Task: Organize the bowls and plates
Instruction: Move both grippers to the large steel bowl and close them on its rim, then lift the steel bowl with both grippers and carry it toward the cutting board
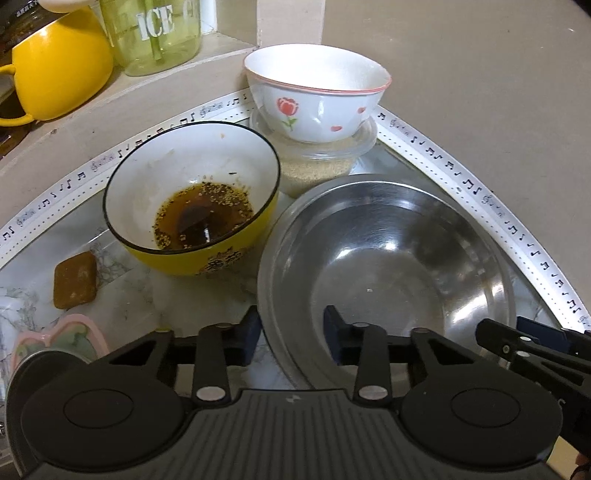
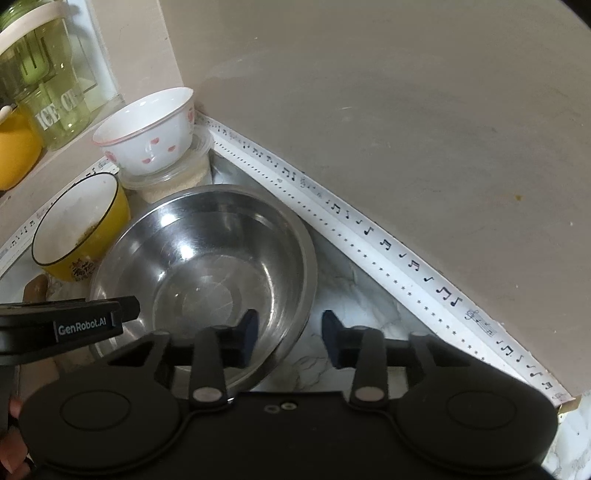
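Note:
A steel bowl sits empty on the marble counter corner. My left gripper is open, its jaws straddling the bowl's near-left rim. My right gripper is open, straddling the bowl's near-right rim, and also shows in the left wrist view. A yellow bowl with brown sauce stands left of the steel bowl. A white rose-print bowl sits on a lidded plastic tub behind.
A brown block and a pink dish lie at the left. A yellow mug and a green "ICE" jar stand on a ledge. The beige wall with music-note trim bounds the corner.

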A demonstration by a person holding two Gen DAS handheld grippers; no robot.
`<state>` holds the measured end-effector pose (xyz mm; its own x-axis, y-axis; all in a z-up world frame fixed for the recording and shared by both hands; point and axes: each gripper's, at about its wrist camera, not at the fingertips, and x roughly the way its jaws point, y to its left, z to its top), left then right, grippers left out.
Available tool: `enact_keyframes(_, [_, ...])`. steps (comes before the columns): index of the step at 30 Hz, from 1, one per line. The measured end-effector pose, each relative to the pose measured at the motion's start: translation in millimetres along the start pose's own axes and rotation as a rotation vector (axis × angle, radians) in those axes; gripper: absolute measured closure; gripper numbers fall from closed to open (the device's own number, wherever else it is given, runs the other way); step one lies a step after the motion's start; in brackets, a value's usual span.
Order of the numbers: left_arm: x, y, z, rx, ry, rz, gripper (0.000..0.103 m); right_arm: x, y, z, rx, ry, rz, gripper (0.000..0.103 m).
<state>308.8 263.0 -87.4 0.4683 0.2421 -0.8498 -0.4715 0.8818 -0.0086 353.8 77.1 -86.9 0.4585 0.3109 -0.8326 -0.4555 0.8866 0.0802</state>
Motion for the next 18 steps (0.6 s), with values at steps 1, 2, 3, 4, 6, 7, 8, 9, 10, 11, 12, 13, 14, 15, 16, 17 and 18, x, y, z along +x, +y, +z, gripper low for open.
enact_keyframes(1, [0, 1, 0, -0.003, 0.001, 0.002, 0.074, 0, 1, 0, -0.002, 0.001, 0.003, 0.071])
enact_keyframes(2, [0, 2, 0, -0.004, 0.003, 0.005, 0.076, 0, 1, 0, -0.005, 0.003, 0.005, 0.073])
enact_keyframes(3, [0, 2, 0, -0.002, 0.004, 0.01, 0.077, 1, 2, 0, -0.006, 0.003, 0.004, 0.074])
enact_keyframes(4, [0, 2, 0, 0.001, 0.004, 0.016, 0.08, 1, 3, 0, -0.008, 0.0, -0.001, 0.075])
enact_keyframes(6, [-1, 2, -1, 0.005, 0.005, 0.026, 0.083, 1, 3, -1, -0.012, -0.002, -0.012, 0.081])
enact_keyframes(7, [-2, 2, -1, 0.003, 0.008, 0.026, 0.084, 0, 2, -1, -0.012, -0.002, -0.014, 0.082])
enact_keyframes(8, [-3, 2, -1, 0.001, 0.013, 0.023, 0.085, -1, 1, -1, -0.013, -0.001, -0.017, 0.085])
enact_keyframes(9, [-5, 2, -2, 0.001, 0.015, 0.017, 0.085, -2, 1, -1, -0.016, 0.0, -0.019, 0.085])
enact_keyframes(10, [-8, 0, -2, 0.005, 0.012, 0.014, 0.085, -3, 1, -2, -0.021, -0.005, -0.023, 0.085])
enact_keyframes(11, [-10, -1, -3, 0.011, 0.008, 0.017, 0.085, -6, 1, -2, -0.032, -0.016, -0.028, 0.085])
enact_keyframes(12, [-13, -3, -3, 0.017, 0.005, 0.019, 0.085, -9, 2, -3, -0.048, -0.026, -0.033, 0.085])
enact_keyframes(13, [-15, -4, -4, 0.019, 0.005, 0.02, 0.085, -11, 3, -3, -0.056, -0.033, -0.036, 0.085])
enact_keyframes(14, [-17, -5, -5, 0.021, 0.004, 0.018, 0.085, -14, 3, -3, -0.055, -0.038, -0.037, 0.085])
enact_keyframes(15, [-19, -5, -6, 0.023, 0.004, 0.014, 0.085, -16, 2, -3, -0.053, -0.04, -0.036, 0.085])
enact_keyframes(16, [-21, -5, -7, 0.025, 0.003, 0.01, 0.085, -18, 1, -4, -0.053, -0.041, -0.036, 0.085])
enact_keyframes(17, [-24, -5, -8, 0.028, 0.002, 0.007, 0.085, -21, 1, -4, -0.054, -0.043, -0.036, 0.085])
enact_keyframes(18, [-27, -6, -9, 0.032, 0.0, 0.004, 0.085, -24, 0, -5, -0.056, -0.046, -0.035, 0.085])
